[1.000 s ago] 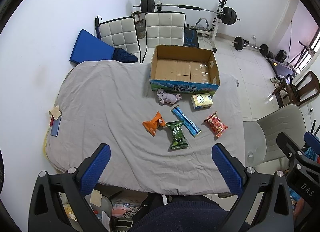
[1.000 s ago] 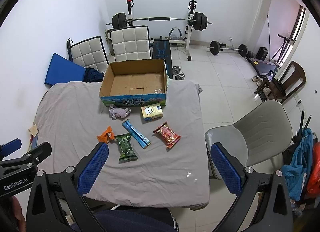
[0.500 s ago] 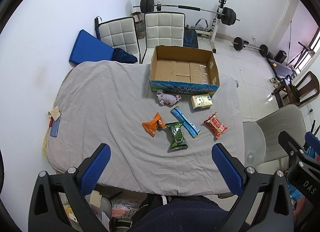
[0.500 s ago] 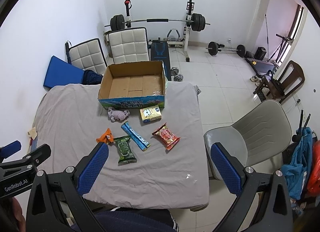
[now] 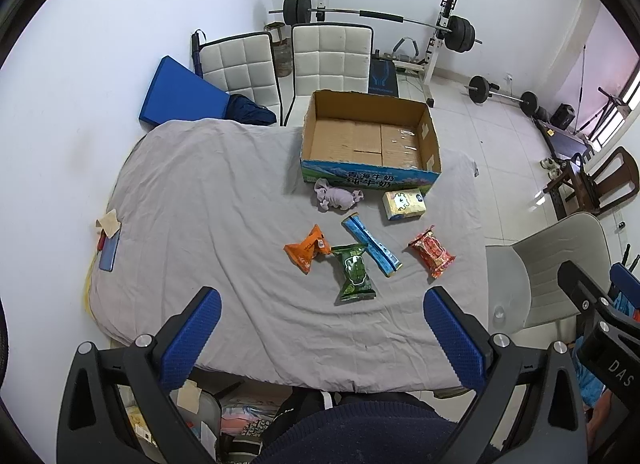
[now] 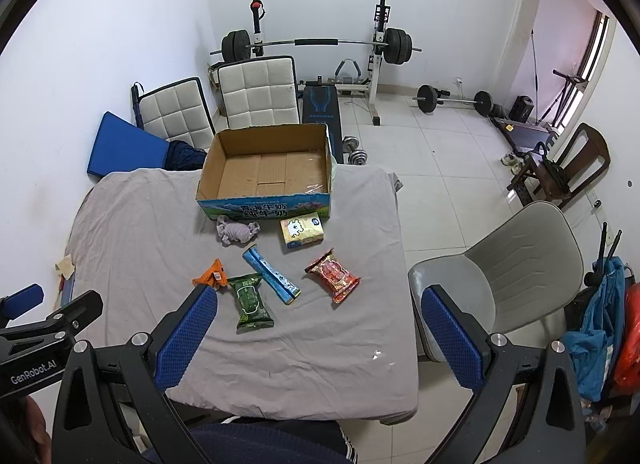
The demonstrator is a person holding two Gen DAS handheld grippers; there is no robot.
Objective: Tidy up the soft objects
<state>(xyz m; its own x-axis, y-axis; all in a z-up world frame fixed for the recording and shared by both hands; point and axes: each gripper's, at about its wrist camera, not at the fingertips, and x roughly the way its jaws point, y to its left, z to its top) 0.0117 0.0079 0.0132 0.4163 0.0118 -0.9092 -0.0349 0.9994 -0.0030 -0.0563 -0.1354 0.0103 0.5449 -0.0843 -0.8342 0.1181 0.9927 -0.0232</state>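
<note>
An empty cardboard box (image 5: 370,141) (image 6: 266,167) stands at the far side of a table with a grey cloth (image 5: 208,203) (image 6: 132,232). In front of it lie a crumpled lilac cloth (image 5: 336,197) (image 6: 236,229), a yellow tissue pack (image 5: 403,205) (image 6: 302,229), a blue packet (image 5: 371,244) (image 6: 271,274), an orange packet (image 5: 306,250) (image 6: 210,274), a green packet (image 5: 354,272) (image 6: 250,300) and a red packet (image 5: 432,250) (image 6: 333,275). My left gripper (image 5: 320,322) and right gripper (image 6: 316,320) are open and empty, high above the table's near edge.
Two white padded chairs (image 5: 332,57) and a blue mat (image 5: 180,93) stand behind the table. A grey plastic chair (image 6: 516,264) is at its right. A barbell rack (image 6: 316,45) and weights are on the tiled floor. A phone (image 5: 109,250) lies at the table's left edge.
Both views have shifted very slightly; the objects on the table have not moved. Both grippers stay open.
</note>
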